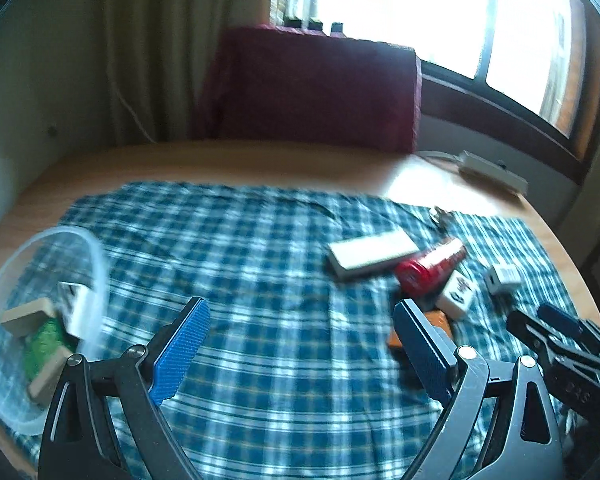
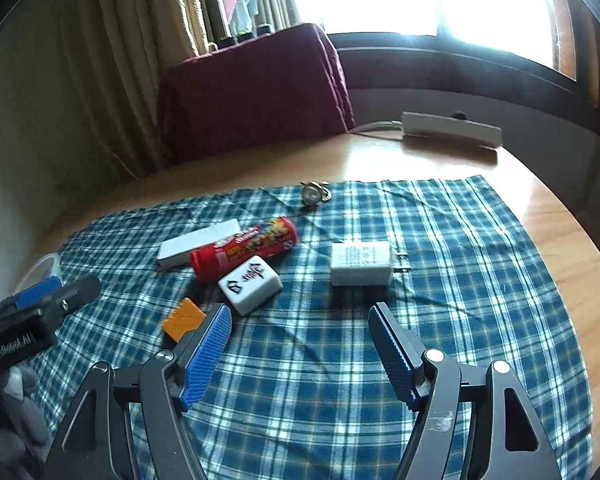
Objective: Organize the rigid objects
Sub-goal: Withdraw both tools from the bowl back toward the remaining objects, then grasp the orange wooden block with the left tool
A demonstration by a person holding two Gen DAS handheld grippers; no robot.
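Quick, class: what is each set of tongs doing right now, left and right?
Left tongs: open, holding nothing, above the checked cloth.
Right tongs: open, holding nothing, near the mahjong tile.

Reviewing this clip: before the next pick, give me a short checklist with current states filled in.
1. Left hand-held gripper open and holding nothing: ok.
2. Right hand-held gripper open and holding nothing: ok.
3. Clear plastic bowl in view on the blue checked cloth, already holding some pieces: ok.
4. White mahjong tile free to grasp: not ok, the red candy tube lies right against it.
5. White charger block standing apart from the other items: ok.
6. Small orange ridged block fully visible: not ok, partly hidden behind a finger.
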